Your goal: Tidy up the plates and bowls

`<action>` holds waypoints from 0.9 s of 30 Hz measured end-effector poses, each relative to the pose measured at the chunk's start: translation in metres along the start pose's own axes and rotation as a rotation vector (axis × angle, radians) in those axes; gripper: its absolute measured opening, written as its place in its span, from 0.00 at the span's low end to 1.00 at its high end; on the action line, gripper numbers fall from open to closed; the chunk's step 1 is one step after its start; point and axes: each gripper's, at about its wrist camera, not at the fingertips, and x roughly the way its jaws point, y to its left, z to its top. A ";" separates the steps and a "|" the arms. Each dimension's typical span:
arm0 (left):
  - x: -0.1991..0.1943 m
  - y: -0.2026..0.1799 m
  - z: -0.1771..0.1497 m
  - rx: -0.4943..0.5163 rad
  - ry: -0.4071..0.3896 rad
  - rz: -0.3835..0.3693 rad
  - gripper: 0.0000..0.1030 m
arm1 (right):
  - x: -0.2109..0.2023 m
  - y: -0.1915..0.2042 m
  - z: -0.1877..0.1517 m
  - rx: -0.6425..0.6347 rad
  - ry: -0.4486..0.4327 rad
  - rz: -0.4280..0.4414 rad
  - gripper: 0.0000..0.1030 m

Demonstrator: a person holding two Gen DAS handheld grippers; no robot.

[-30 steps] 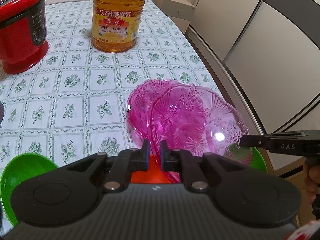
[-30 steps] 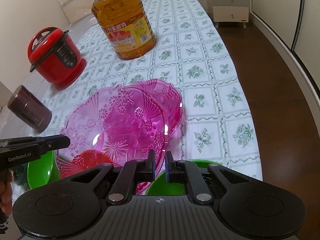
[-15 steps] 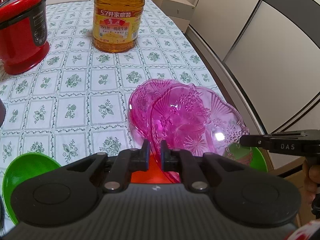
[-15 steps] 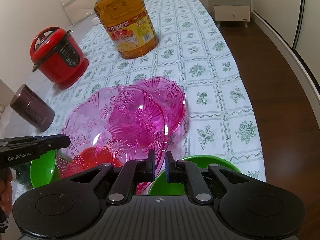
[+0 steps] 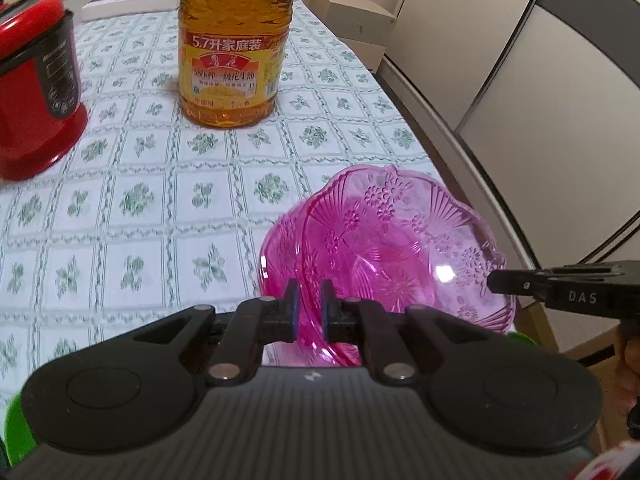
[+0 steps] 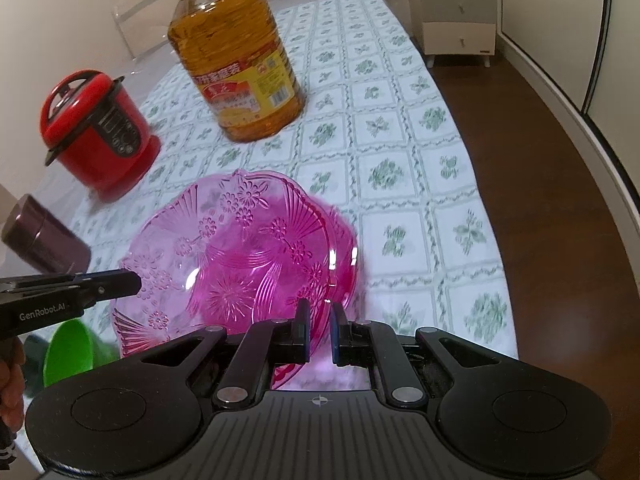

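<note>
Two grippers share one load, but start with the table (image 5: 120, 200), whose flowered cloth fills both views. On it stand an oil jug (image 5: 234, 40), tall and upright at the far middle, and a red cooker (image 5: 32, 80) to its left; a dark canister (image 6: 44, 246) sits nearer, seen only from the right wrist. All three lie well apart from the work, so the near right part of the cloth is free for stacking.

Next in size is the pink bowl (image 5: 400, 248), held tilted over a second pink bowl (image 5: 280, 252) that peeks out behind it, likely so one can nest in the other. A green bowl (image 6: 66, 348) shows beside the left gripper in the right-wrist view.

Left gripper (image 5: 307, 312): jaws nearly closed, pinching the near rim of the pink bowl. Right gripper (image 6: 320, 330): jaws also narrowed onto the opposite rim, gripping it. Holding both rims probably steadies the wide, slippery dish
</note>
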 end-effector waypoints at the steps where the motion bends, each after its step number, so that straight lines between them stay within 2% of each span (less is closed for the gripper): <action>1: 0.006 0.000 0.003 0.004 0.000 0.007 0.08 | 0.004 -0.001 0.004 -0.002 -0.002 -0.004 0.09; 7: 0.045 0.009 0.007 0.006 0.030 0.025 0.09 | 0.036 -0.008 0.018 -0.009 0.010 -0.026 0.09; 14: 0.075 0.017 0.002 0.022 0.056 0.037 0.09 | 0.072 -0.010 0.019 -0.058 0.041 -0.059 0.09; 27: 0.088 0.021 -0.005 0.034 0.061 0.055 0.11 | 0.089 -0.004 0.017 -0.109 0.051 -0.092 0.10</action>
